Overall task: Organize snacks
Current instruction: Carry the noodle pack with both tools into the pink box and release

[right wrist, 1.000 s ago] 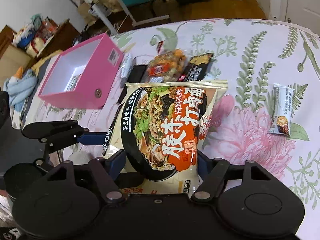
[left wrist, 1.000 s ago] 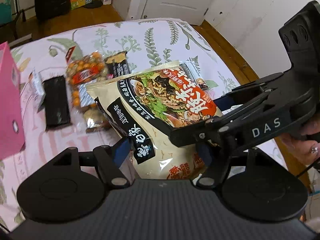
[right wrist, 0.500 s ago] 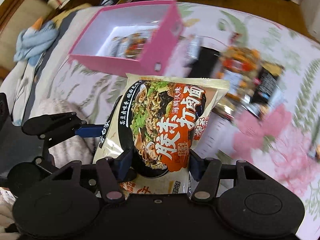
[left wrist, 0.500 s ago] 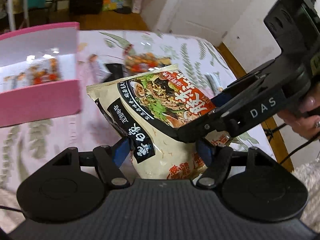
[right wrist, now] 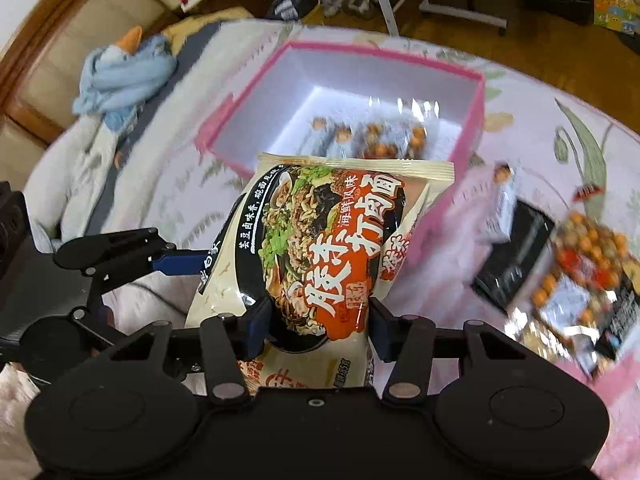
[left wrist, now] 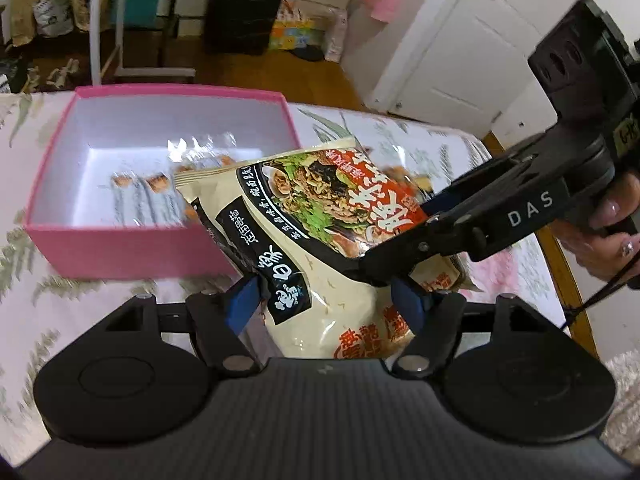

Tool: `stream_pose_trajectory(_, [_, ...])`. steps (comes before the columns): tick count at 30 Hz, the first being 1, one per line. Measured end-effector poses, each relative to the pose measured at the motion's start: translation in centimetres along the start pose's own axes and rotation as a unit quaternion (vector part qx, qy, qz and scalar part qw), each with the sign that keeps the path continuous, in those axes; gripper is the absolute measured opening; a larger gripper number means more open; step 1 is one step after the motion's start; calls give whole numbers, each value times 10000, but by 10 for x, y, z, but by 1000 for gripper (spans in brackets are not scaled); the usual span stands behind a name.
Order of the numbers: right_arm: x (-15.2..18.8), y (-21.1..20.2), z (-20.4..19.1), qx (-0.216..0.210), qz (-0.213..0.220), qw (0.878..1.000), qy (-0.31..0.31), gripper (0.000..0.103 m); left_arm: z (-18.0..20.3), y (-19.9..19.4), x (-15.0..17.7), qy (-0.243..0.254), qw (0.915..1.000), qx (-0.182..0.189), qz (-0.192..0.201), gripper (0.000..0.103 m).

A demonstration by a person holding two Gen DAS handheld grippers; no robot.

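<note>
left wrist view: noodle packet [left wrist: 320, 216], pinched by left claw [left wrist: 324, 304] and closing right claw [right wrist: 316, 316], now reaches pink box [left wrist: 132, 248], near drop-in.

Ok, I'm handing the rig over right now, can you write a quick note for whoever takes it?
Left gripper: shut on the noodle bag, held in the air.
Right gripper: on the same bag, jaws closing on it.
Pink box: open on the floral cloth, some wrapped snacks already inside; the bag hangs at its near corner.
Left: put the bag in the box, then the orange ball snacks and black packet lying beside it.
</note>
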State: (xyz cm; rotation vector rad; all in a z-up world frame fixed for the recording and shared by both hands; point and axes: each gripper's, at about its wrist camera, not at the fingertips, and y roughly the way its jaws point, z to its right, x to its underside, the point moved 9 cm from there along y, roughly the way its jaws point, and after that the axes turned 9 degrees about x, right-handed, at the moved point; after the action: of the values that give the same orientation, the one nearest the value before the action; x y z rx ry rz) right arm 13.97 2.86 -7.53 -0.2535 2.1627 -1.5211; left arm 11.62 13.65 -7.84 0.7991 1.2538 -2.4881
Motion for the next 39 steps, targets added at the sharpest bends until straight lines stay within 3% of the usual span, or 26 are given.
stream_pose_trajectory(6, [-47, 9, 2, 63, 272, 9996, 55, 54, -32, 7, -37, 199, 9994, -155, 236, 71])
stream_pose_trajectory(12, [-92, 48, 15, 292, 137, 9990, 304, 54, -76, 41, -68, 259, 9991, -339, -40, 71])
stream_pose_trajectory(16, [-105, 73, 28, 403, -55, 9974, 593, 54, -101, 62, -79, 158, 9993, -231, -239, 71])
stream_pose_trajectory(20, [-114, 95, 32, 539, -206, 9947, 851, 54, -117, 75, -82, 287, 9987, -309, -278, 71])
stream_pose_trajectory(24, [-121, 111, 35, 778, -342, 9911, 1027, 54, -138, 90, -83, 57, 9989, -117, -443, 71])
stream_pose_trajectory(29, [-110, 124, 42, 1102, -537, 9812, 1488, 54, -138, 107, -74, 168, 9975, -91, -687, 71])
stream_pose_trajectory(33, [-103, 136, 40, 1462, -680, 9760, 1463, 54, -138, 122, -65, 203, 9957, -162, -884, 71])
stream_pose_trajectory(39, [-106, 139, 39, 1833, -650, 9700, 1459, 53, -138, 129, -65, 243, 9960, -265, -816, 71])
